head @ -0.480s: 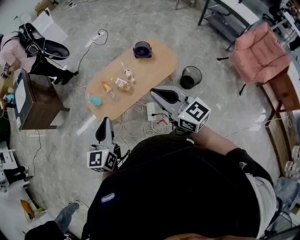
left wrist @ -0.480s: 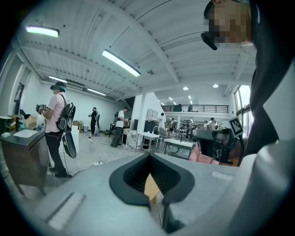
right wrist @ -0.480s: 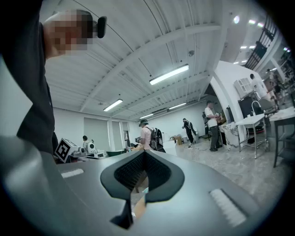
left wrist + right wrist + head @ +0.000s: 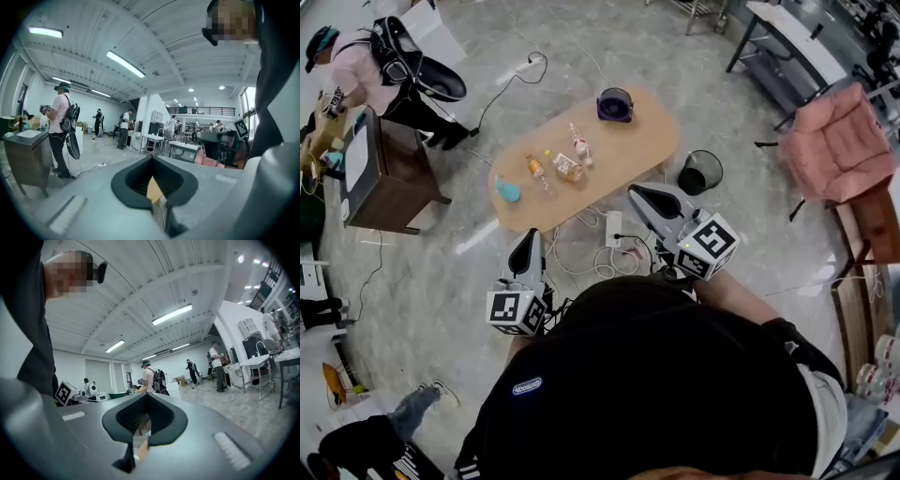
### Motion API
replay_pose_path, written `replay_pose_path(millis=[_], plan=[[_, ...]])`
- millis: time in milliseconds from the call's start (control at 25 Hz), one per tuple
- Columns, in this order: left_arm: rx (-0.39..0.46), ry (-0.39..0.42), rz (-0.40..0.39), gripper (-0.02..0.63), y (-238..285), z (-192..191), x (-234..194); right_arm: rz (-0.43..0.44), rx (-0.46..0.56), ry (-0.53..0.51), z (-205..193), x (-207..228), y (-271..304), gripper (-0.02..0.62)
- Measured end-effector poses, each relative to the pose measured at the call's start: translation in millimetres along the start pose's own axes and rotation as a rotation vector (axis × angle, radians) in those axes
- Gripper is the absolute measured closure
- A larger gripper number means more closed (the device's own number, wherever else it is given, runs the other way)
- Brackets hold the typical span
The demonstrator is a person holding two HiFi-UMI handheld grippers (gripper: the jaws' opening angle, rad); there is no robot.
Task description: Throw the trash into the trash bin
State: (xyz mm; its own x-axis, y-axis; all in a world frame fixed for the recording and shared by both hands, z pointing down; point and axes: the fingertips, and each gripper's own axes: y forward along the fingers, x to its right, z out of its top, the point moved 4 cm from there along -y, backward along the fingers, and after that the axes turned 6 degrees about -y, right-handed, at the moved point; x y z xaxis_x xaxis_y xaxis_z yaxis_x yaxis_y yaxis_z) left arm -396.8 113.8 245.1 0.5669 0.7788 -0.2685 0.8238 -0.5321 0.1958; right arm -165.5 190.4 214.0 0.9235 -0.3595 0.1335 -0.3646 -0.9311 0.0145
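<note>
Trash [image 4: 567, 167], a loose cluster of plastic bottles, lies near the middle of the oval wooden table [image 4: 642, 141], at about twelve o'clock from the person in the head view. The black mesh trash bin [image 4: 701, 172] stands on the floor just beside the table's end, at roughly one o'clock. That is close enough that a piece can probably go from tabletop to bin in one short swing. Both tools are held out in front, short of the table, seemingly on approach. The left gripper [image 4: 152, 158] has its jaws pressed together with nothing between them. The right gripper [image 4: 145, 396] is likewise closed and empty, so each must spread before any pickup. A power strip [image 4: 613, 228] and looping cables lie on the floor between person and table, a likely trip hazard.
</note>
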Motion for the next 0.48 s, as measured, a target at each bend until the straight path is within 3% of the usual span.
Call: replay_pose_path(millis=[240, 280, 360, 480], plan=[[0.007, -0.023, 0.034, 0.606, -5, -3, -15, 0.009, 0.003, 0.003, -2, -2, 14, 0.563], [0.006, -0.028, 0.041, 0.606, -7, -5, -18, 0.016, -0.005, 0.001, -4, -4, 18, 0.533], [0.004, -0.039, 0.058, 0.606, -11, -8, -26, 0.029, -0.019, 0.010, -9, -8, 27, 0.358], [0.002, -0.054, 0.072, 0.606, -17, -12, -36, 0.025, -0.022, 0.023, -14, -11, 37, 0.257]])
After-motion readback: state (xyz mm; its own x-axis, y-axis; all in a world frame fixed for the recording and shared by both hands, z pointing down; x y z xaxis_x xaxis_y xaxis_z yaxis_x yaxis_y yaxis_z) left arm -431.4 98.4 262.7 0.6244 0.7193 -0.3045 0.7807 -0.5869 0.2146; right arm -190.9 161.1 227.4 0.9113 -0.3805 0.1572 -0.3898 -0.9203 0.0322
